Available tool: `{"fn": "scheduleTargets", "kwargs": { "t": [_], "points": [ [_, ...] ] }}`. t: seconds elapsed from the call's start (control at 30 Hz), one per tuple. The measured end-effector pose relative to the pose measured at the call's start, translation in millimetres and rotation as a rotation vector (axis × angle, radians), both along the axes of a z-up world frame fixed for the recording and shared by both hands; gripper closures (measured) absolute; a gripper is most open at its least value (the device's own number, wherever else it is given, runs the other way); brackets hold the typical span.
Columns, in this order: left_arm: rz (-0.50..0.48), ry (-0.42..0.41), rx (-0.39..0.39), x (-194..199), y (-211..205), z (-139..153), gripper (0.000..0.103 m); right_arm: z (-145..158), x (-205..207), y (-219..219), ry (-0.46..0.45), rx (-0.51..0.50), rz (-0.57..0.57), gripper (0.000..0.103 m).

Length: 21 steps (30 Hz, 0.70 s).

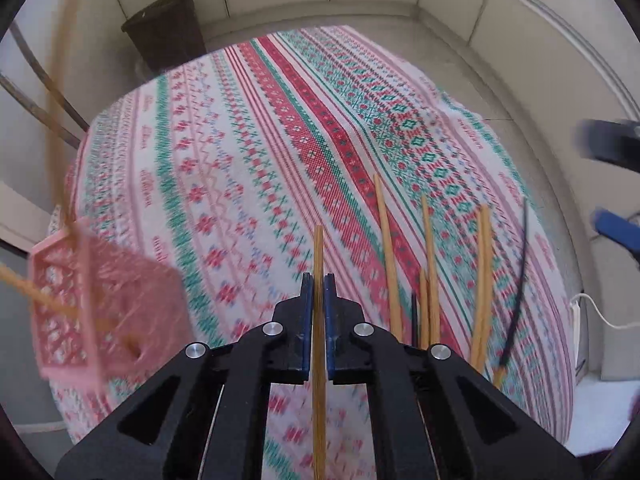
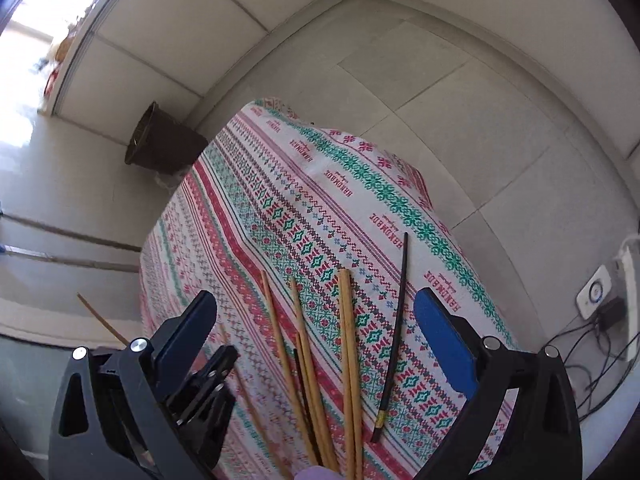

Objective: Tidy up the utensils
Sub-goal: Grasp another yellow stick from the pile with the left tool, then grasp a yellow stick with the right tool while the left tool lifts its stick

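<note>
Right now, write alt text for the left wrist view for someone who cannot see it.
The left tongs are shut on one wooden chopstick above a table under a red, green and white patterned tablecloth. More wooden chopsticks and a black chopstick lie on the cloth to the right. A blurred pink basket with chopsticks in it sits at the left.

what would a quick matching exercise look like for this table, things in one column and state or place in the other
Things:
1. left tongs
2. right tongs
3. pink basket
4. black chopstick

States or places:
A. lying alone on the tablecloth, apart from the wooden ones
B. shut on a wooden chopstick
C. open, above the loose chopsticks
D. at the table's left edge, chopsticks sticking out

Pairs: 1-B, 2-C, 3-D, 4-A
</note>
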<state>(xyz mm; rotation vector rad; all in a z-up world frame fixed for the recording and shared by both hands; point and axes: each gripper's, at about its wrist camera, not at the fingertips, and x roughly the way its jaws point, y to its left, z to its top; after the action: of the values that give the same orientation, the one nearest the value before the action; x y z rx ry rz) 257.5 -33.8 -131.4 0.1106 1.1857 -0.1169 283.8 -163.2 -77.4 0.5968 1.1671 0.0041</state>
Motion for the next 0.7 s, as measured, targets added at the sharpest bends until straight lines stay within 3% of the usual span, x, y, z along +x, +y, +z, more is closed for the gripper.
{"fn": "scheduleTargets", "kwargs": {
  "t": [0.1, 0.27, 0.5, 0.7],
  "points": [
    [-0.001, -0.043, -0.05, -34.9, 17.8, 30.6, 0.098, -8.1, 11.2, 36.8, -0.019, -0.111, 0.092, 0.007],
    [0.007, -0.14, -0.138, -85.4, 50.4, 76.5, 0.098, -29.1, 23.8, 79.9, 0.01, -0.158, 0.178, 0.009],
    [-0.011, -0.188, -0.175, -110.8, 58.8, 95.5, 0.098, -50.5, 33.8, 109.4, 0.043, -0.295, 0.231, 0.025],
    [-0.001, -0.202, -0.205, -113.7, 75.0, 102.7, 0.098, -60.4, 40.1, 133.1, 0.024, -0.409, 0.278, 0.045]
  ]
}}
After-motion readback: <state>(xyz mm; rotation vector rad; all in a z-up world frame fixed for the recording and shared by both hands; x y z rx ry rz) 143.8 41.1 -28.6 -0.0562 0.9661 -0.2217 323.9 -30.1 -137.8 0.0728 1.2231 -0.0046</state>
